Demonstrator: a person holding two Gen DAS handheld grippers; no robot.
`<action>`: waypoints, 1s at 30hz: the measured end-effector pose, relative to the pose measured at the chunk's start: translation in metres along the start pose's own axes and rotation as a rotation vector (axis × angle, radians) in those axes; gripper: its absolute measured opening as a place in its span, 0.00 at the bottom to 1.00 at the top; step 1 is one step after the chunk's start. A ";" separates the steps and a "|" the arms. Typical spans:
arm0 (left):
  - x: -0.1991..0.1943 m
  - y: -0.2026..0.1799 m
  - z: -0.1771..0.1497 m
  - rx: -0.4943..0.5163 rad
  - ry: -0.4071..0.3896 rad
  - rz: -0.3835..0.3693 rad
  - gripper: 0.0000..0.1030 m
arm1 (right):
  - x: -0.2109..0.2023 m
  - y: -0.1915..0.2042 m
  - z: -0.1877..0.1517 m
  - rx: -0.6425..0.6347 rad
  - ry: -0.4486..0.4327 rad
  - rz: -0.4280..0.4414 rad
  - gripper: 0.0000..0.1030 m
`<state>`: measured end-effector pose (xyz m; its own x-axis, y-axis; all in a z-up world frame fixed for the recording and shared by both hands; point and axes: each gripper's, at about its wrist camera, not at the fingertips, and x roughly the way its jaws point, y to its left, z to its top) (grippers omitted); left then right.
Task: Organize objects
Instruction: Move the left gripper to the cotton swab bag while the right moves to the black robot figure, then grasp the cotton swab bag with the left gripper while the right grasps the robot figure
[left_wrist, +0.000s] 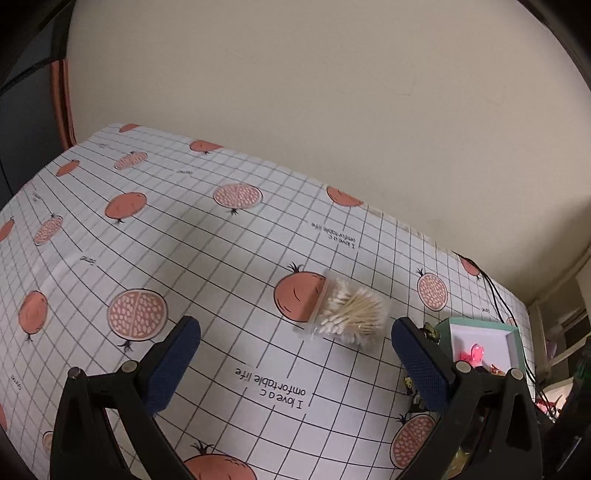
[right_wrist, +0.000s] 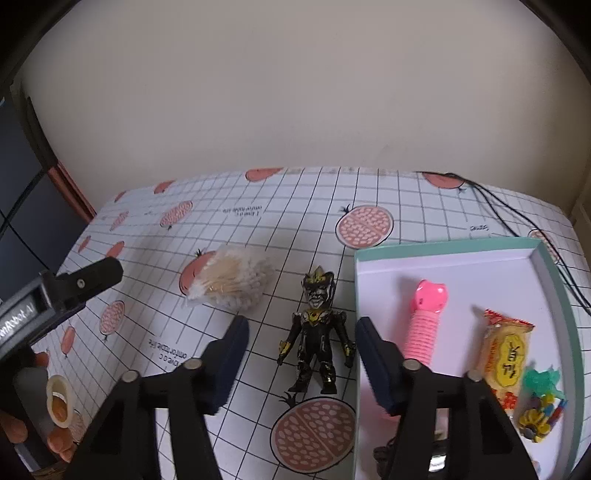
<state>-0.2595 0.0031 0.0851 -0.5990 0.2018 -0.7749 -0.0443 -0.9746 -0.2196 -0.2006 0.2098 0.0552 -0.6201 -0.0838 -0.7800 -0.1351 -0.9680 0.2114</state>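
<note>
A: We see one clear pack of cotton swabs (left_wrist: 347, 314) lying on the gridded tablecloth (left_wrist: 184, 240), just ahead of our left gripper (left_wrist: 295, 365), between the lines of its two fingers and untouched.

B: That gripper is spread wide and empty. Our right gripper (right_wrist: 301, 363) gapes too, holding nothing; one glossy black toy figure (right_wrist: 317, 332) lies between its padded fingers.

A: To the right we count one green-rimmed cardboard box (right_wrist: 443, 246) with a ribbed pink toy (right_wrist: 424, 321), one crinkly snack packet (right_wrist: 508, 354) and a few small plastic trinkets (right_wrist: 541, 406).
</note>
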 end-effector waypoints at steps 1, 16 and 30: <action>0.002 0.000 0.000 -0.002 0.006 -0.004 1.00 | 0.002 0.000 -0.001 0.001 0.006 -0.001 0.54; 0.047 -0.026 0.003 0.086 0.048 -0.021 1.00 | 0.037 0.006 -0.006 0.003 0.051 -0.045 0.51; 0.113 -0.059 -0.001 0.204 0.117 0.013 0.98 | 0.051 0.009 -0.010 -0.023 0.052 -0.053 0.49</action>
<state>-0.3233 0.0832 0.0101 -0.5046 0.1873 -0.8428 -0.2046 -0.9743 -0.0940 -0.2258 0.1948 0.0113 -0.5712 -0.0441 -0.8197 -0.1483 -0.9766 0.1558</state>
